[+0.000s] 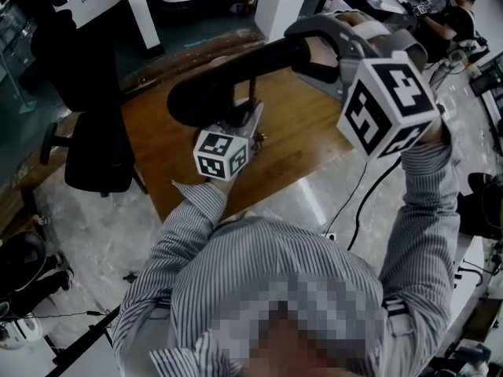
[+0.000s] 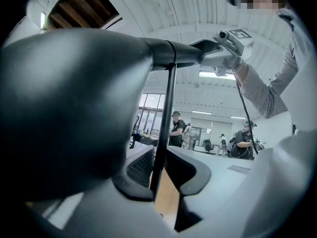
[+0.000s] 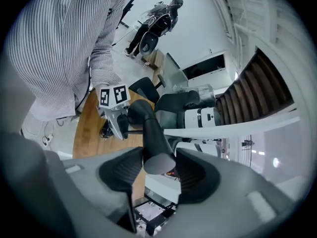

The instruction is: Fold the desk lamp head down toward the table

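A black desk lamp stands on the wooden table (image 1: 302,136). Its long head (image 1: 208,93) lies about level, high above the tabletop. My left gripper (image 1: 250,124) is shut on the thin upright stem (image 2: 166,128), which runs between its pads, and the bulky head (image 2: 69,108) fills that view's left. My right gripper (image 1: 314,57) comes in from the upper right and is shut on the rear end of the lamp arm (image 3: 157,157), whose round tip sits between its pads. The lamp's base is hidden.
A black office chair (image 1: 94,132) stands left of the table. Cables (image 1: 363,199) and a power strip (image 1: 330,236) lie on the floor at the table's near right. Other people work at desks at the upper right (image 1: 452,14).
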